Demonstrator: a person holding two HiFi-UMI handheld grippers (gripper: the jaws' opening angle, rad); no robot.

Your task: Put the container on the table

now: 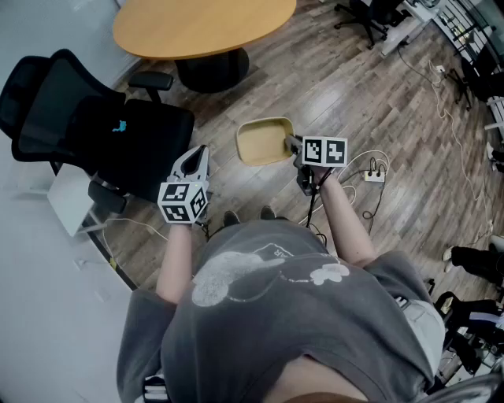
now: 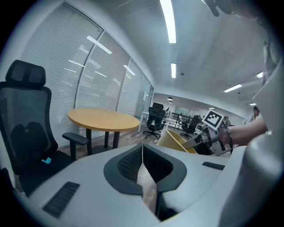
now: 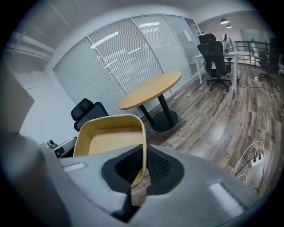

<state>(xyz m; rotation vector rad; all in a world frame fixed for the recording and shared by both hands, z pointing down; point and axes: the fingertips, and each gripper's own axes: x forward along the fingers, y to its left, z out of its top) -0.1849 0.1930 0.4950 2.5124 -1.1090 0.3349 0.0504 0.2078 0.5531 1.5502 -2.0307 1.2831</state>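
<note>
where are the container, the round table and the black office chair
container [image 1: 264, 143]: head view, on its inside floor
round table [image 1: 203, 27]: head view, middle of its wooden top
black office chair [image 1: 146, 143]: head view, on its seat

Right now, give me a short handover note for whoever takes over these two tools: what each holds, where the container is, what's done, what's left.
Left tool: jaws together, nothing in them.
Right tool: shut on the rim of the yellow container, held in the air over the wood floor.
Round table: ahead, container not yet over it.
Done: container is gripped and lifted.
Left: carry it to the table, set it down, release.
</note>
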